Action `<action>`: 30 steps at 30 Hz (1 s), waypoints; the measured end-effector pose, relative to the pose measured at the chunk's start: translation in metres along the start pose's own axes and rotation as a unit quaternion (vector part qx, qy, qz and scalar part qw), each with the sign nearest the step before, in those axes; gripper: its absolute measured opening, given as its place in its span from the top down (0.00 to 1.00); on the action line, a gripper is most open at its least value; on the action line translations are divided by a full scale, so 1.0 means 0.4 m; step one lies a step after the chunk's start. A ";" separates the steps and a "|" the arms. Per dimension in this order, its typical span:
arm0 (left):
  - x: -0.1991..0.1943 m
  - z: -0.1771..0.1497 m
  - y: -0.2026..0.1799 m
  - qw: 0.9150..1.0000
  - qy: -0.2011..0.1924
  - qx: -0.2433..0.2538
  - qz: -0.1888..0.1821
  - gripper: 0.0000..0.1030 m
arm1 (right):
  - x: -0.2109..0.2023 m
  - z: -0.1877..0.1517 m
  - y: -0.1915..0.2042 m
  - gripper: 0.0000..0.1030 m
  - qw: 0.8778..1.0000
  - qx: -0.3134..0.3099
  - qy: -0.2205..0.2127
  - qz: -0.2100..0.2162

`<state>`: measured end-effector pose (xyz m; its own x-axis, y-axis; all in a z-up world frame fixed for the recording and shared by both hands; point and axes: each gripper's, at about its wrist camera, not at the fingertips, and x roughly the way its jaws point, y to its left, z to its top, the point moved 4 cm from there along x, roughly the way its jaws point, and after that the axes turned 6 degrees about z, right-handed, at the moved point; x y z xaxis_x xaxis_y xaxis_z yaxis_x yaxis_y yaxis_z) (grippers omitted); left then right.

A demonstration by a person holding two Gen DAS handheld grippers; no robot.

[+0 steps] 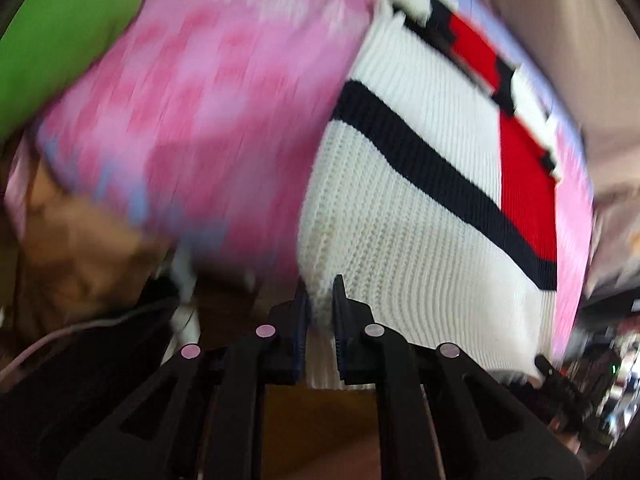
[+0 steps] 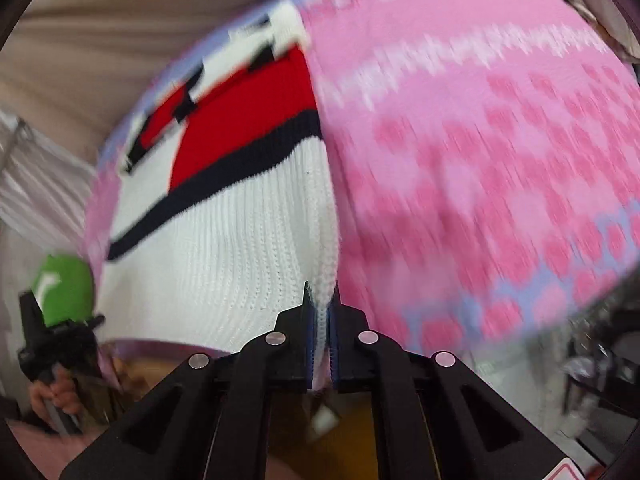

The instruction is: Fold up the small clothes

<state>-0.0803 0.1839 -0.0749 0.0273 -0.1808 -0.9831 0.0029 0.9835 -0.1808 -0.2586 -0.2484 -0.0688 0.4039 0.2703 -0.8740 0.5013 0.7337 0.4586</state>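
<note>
A small knit sweater [image 1: 420, 208], white with a navy stripe and a red panel, lies spread over a pink patterned cloth [image 1: 200, 112]. My left gripper [image 1: 320, 300] is shut on the sweater's white edge at one near corner. My right gripper [image 2: 321, 308] is shut on the white edge of the same sweater [image 2: 224, 248] at the other side. In the right wrist view the left gripper [image 2: 44, 320] shows at far left with its green body, held by a hand. The pink cloth [image 2: 500, 160] is blurred by motion.
A green shape [image 1: 60, 40] fills the upper left of the left wrist view. Beige fabric [image 2: 120, 40] lies beyond the pink cloth. Brown wood surface [image 1: 320, 432] shows below the fingers. Dark cluttered items [image 2: 600, 380] sit at the right.
</note>
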 end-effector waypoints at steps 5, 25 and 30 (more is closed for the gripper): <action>-0.107 -0.085 0.020 1.000 0.025 0.008 -0.017 0.90 | -0.035 -0.210 -0.054 0.95 0.984 -0.020 0.174 -0.040; -0.024 0.587 -0.283 0.958 -0.280 -0.050 -0.042 0.48 | 0.069 0.569 -0.043 0.73 0.942 0.146 -0.233 0.192; -0.041 0.563 -0.312 0.956 -0.291 0.016 -0.041 0.29 | 0.003 0.503 -0.021 0.44 0.954 0.080 -0.253 0.142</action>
<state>0.1440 0.0645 -0.0302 0.5774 -0.2342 -0.7821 0.0583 0.9674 -0.2466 -0.1083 -0.3797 -0.0412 0.8378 0.0784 -0.5403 0.4112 0.5604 0.7190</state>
